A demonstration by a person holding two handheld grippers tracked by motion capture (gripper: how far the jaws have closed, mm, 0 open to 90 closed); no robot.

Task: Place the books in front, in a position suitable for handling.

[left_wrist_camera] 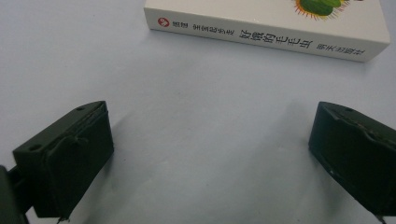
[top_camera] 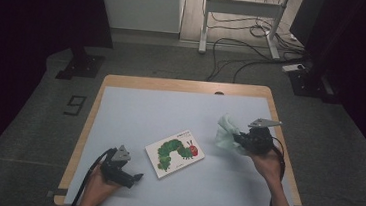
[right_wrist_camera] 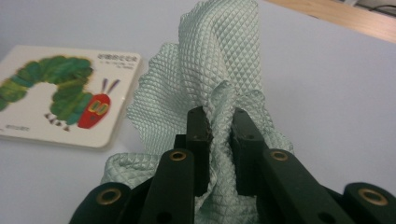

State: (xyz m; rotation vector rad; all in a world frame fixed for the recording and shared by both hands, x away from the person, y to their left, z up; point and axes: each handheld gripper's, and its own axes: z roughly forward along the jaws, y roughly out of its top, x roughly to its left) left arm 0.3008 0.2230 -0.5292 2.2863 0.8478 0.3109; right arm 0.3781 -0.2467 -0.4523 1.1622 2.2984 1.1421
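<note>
Right gripper [right_wrist_camera: 219,126] clamped on pale green quilted cloth [right_wrist_camera: 210,70], caterpillar board book [right_wrist_camera: 60,100] beyond its jaws, left gripper [left_wrist_camera: 210,154] wide apart, book spine ahead.

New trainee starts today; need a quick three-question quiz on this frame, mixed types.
1. True or false: the left gripper is shut on the book.
2. What does the right gripper hold? A) book B) pale green cloth C) nothing
3. Fill in: the book's cover shows a green ____ with a red head.

Key: 1 false, its jaws stand wide open short of the book. 2 B. 3 caterpillar.
</note>
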